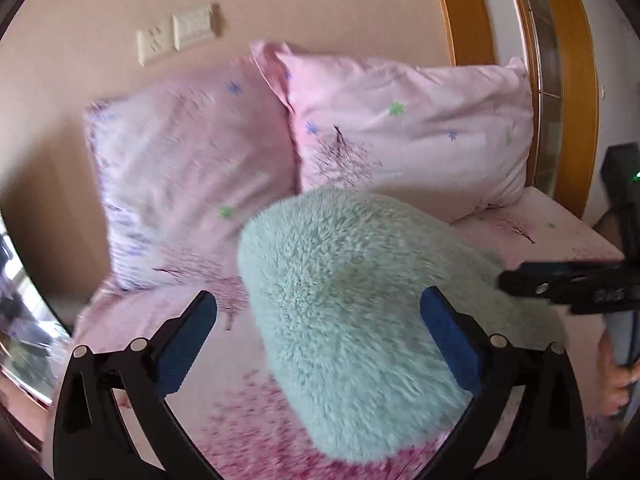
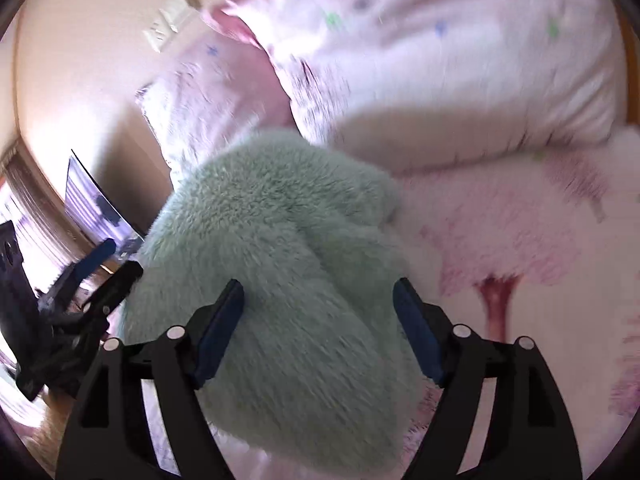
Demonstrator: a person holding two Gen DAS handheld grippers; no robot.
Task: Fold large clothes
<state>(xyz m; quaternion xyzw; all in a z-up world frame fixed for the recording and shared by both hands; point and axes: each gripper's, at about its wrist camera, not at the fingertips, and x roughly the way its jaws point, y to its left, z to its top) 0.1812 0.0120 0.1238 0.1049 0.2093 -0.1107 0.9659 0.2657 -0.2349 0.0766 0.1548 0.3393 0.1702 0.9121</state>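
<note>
Mint-green fluffy fleece garment [image 1: 352, 320] lies as a compact folded bundle on the pink blossom-print bed sheet [image 1: 248, 432], in front of the pillows; fold looks near complete. Left hand-held gripper [image 1: 318, 344]: jaws wide, straddling the bundle w/o pressing. Right hand-held gripper [image 2: 318, 332]: jaws wide, pads clear of the pile, nothing held. Probable reason: release after placing. Behind the bundle: two pink flower-print pillows [image 1: 408, 136], close, limiting room beyond it. Wall switch plate [image 1: 176, 36] above.

The left gripper [image 1: 318, 330] stands wide open over a folded mint-green fleece garment [image 1: 352, 304] lying on the pink floral bedsheet [image 1: 240, 412], below 2 pink pillows [image 1: 408, 132].
</note>
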